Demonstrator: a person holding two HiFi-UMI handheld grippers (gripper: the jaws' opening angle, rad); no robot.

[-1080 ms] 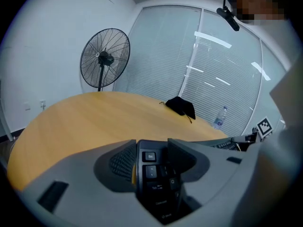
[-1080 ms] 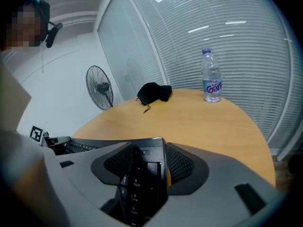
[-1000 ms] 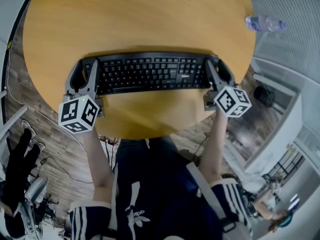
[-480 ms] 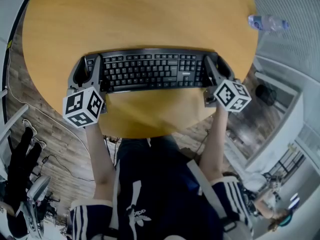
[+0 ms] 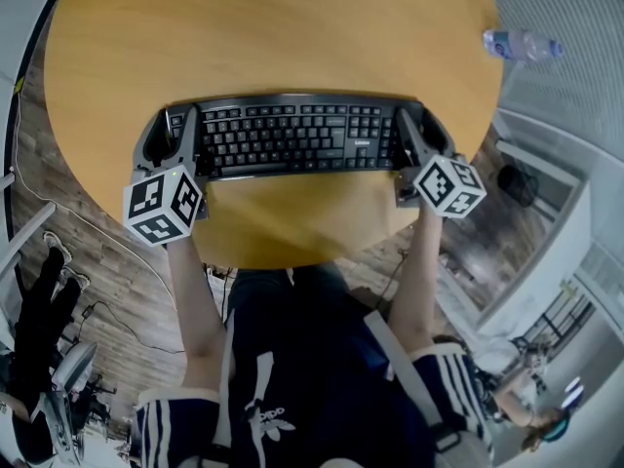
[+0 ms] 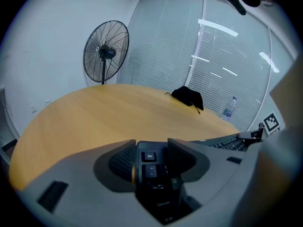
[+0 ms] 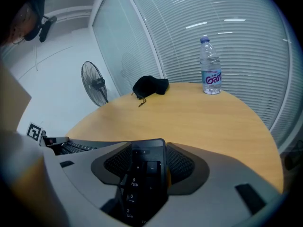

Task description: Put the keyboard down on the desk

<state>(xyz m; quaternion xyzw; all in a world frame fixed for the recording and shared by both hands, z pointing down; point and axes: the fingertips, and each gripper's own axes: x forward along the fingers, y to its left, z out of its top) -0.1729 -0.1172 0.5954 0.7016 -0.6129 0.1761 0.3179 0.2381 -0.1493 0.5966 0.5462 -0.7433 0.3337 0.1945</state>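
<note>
Sitting farther up the desk point(image 5: 244, 37) than a second ago, the keyboard point(image 5: 292, 136) has hardly moved in the last half second. The left gripper point(image 5: 178, 125) is clamped on its left end, by the Esc key, with ribbed dark pads pressing on both sides. The right gripper point(image 5: 417, 125) grips the number-pad end the same way. The keyboard is a long, matte black plastic slab with low square keys, level across the near half of the round, smooth, pale-wood desk; whether it touches the wood I cannot tell. A clear plastic bottle point(image 7: 210, 67) stands upright near the far right rim, and a crumpled black cloth point(image 7: 150, 86) lies at the far edge.
</note>
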